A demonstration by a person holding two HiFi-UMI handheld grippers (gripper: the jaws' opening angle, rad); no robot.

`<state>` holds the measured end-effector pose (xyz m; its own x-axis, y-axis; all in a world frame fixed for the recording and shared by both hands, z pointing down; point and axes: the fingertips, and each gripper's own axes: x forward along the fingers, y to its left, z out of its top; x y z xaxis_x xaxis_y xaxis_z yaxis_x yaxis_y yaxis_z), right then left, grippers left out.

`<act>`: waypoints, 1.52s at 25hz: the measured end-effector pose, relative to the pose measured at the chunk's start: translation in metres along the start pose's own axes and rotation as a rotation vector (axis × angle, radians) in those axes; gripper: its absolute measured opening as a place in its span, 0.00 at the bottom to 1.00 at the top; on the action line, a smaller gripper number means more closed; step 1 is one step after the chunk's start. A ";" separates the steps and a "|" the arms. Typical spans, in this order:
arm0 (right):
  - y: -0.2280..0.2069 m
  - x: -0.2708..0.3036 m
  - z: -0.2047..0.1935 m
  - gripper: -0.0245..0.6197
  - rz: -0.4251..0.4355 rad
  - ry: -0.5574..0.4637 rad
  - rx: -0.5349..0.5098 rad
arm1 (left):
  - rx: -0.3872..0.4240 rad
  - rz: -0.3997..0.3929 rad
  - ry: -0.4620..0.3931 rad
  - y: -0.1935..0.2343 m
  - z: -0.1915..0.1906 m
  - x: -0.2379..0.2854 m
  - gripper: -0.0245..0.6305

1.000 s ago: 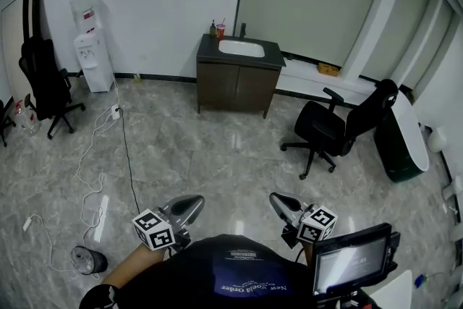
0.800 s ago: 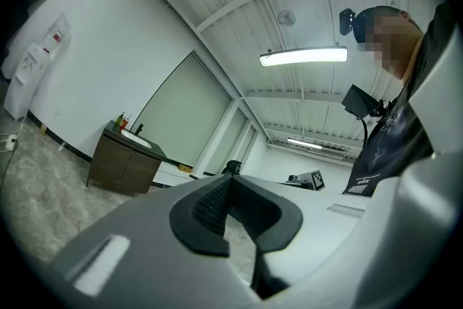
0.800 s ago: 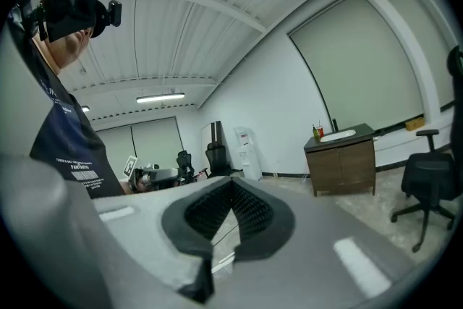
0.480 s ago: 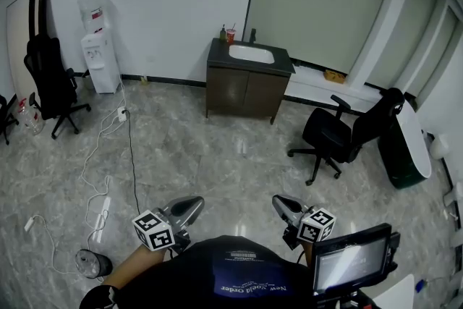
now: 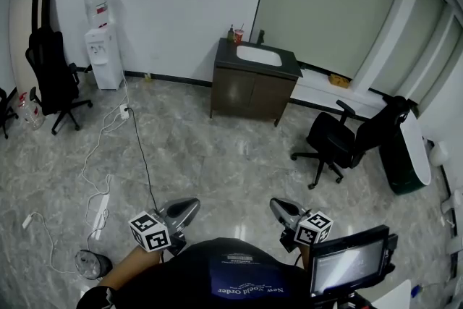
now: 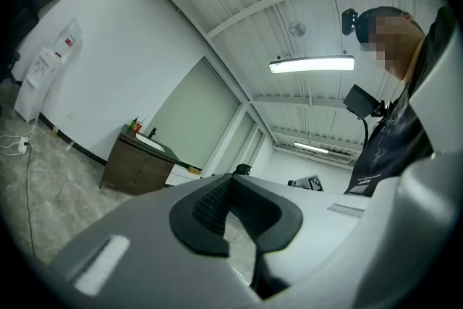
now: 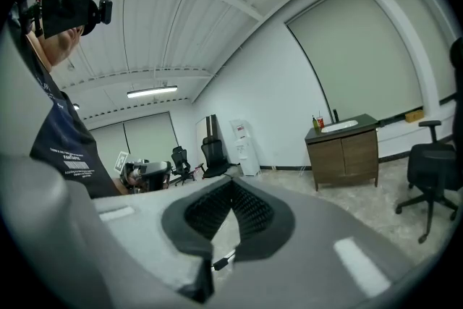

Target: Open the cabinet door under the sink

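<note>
The cabinet door (image 5: 252, 93) under the sink (image 5: 259, 54) is seen closed. Nearest, the left gripper (image 5: 189, 208) and the right gripper (image 5: 279, 205) are carried low before the body, each pressed together on nothing, probably because no grasp is needed yet. Open floor (image 5: 195, 155) lies between. The cabinet stands at the floor's far edge, against the wall. A handle cannot be made out.

Grey marbled floor (image 5: 210, 163). On it: cabinet (image 5: 253, 92) against the far wall; dispenser (image 5: 102, 54) far left; left chair (image 5: 52, 76) beside the dispenser; right chair (image 5: 346, 137) near the cabinet; cables (image 5: 142, 148) and power strip (image 5: 99, 207) along the left side.
</note>
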<state>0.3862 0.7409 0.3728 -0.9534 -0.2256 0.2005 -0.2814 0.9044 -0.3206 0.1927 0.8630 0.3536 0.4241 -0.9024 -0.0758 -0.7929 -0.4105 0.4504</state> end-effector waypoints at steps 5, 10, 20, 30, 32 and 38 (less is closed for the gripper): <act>-0.022 0.006 -0.003 0.04 0.024 0.002 0.004 | 0.002 0.021 0.002 0.007 -0.010 0.015 0.04; -0.071 0.019 0.010 0.04 0.074 -0.004 0.002 | 0.019 0.057 -0.006 0.021 -0.008 0.061 0.04; -0.193 0.003 0.075 0.04 0.144 -0.042 -0.033 | 0.053 0.086 -0.031 0.018 0.009 0.192 0.04; -0.263 -0.006 0.087 0.04 0.127 -0.059 -0.002 | 0.050 0.063 0.032 0.029 0.002 0.273 0.04; -0.271 -0.003 0.087 0.04 0.111 -0.060 0.017 | 0.042 0.052 0.045 0.038 0.002 0.283 0.04; -0.294 0.015 0.092 0.04 0.050 -0.060 0.024 | 0.018 -0.010 0.070 0.071 0.006 0.314 0.04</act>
<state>0.4450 0.4385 0.3846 -0.9709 -0.2023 0.1281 -0.2352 0.9065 -0.3506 0.2665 0.5500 0.3563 0.4613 -0.8871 -0.0180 -0.7958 -0.4226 0.4337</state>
